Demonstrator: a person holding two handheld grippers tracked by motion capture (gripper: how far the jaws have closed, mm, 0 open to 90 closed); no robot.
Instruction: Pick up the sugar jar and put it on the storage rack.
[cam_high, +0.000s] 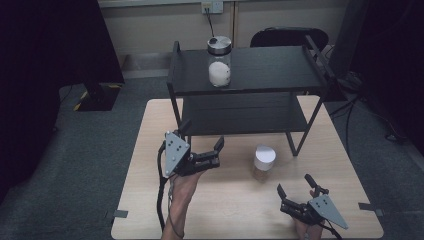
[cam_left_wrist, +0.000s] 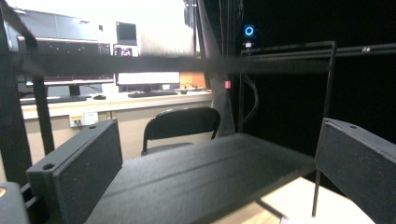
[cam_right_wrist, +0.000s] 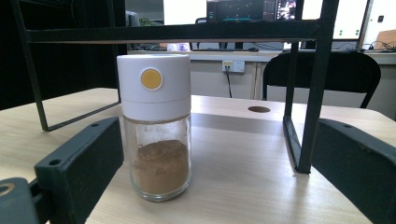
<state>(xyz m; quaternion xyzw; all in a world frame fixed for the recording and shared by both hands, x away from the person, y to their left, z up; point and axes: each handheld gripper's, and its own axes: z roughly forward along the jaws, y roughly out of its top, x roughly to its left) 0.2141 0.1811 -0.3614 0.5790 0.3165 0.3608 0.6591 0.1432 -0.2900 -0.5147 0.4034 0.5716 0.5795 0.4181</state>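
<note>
Left gripper jaws spread, empty; right gripper jaws spread, empty, facing spice jar.

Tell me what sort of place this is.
Most likely an office or lab used for recording. Monitors sit on a long desk behind the table, with a folding chair, a wall socket, grey carpet and dark curtains.

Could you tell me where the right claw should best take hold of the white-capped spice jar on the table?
Probably the glass body just under the white cap of the spice jar, approached level from the person's side: it stands upright, and the right claw is already open toward it.
</note>
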